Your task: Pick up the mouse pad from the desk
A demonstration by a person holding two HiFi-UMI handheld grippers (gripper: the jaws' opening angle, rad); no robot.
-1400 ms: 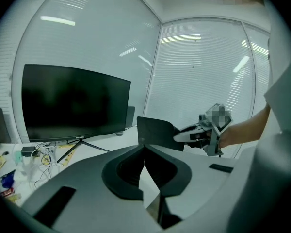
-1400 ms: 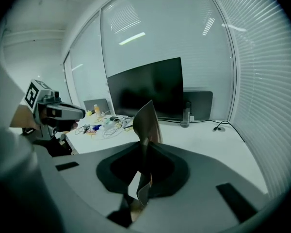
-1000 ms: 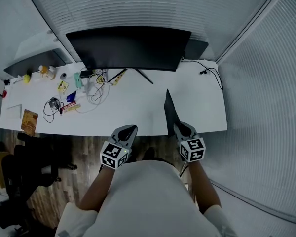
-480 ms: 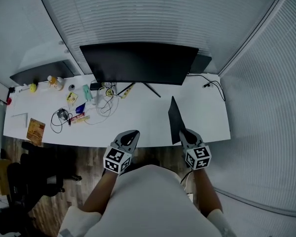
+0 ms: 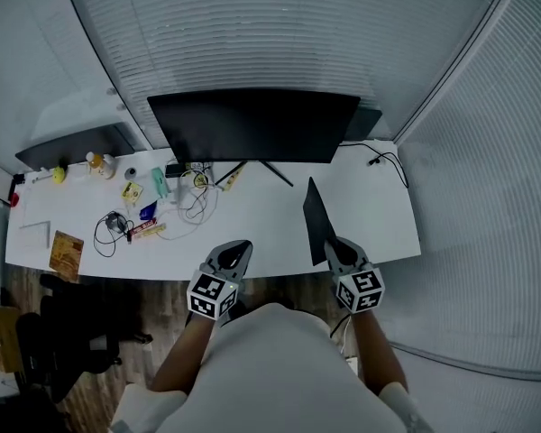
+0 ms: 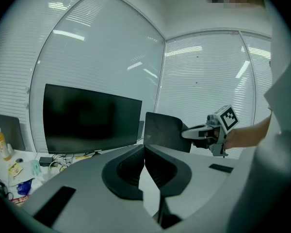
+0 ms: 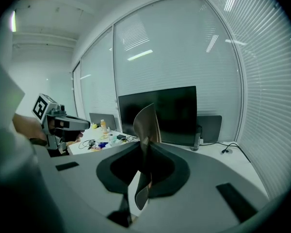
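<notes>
White tabletop (image 5: 261,228) below us, and over its near right part hangs the one mouse pad (image 5: 315,219), dark and thin. It stands on edge, lifted off the surface. Our right tool (image 5: 331,243) has its jaws clamped on the pad's lower portion. In the right gripper view the sheet rises curved above the jaws and a short end hangs below them.

Two tools in all. Our left tool (image 5: 238,246) sits over the front edge of the tabletop with its jaws pressed together and nothing between them. It is well apart from the pad.

Counting the rest: one wide black monitor (image 5: 252,124) at the back, one smaller dark screen (image 5: 72,142) at the far left, and one dark box (image 5: 367,120) behind the monitor's right end. We see one pale bottle (image 5: 95,162), two cable tangles (image 5: 113,224) among small packets on the left half, and one black cable (image 5: 386,154) at the back right corner. One brown booklet (image 5: 66,249) lies near the left front edge. One black chair (image 5: 59,336) stands on the floor at the left.

Bare surface runs from the monitor's stand to the right edge. Slatted blinds (image 5: 279,34) close in behind and on the right.
</notes>
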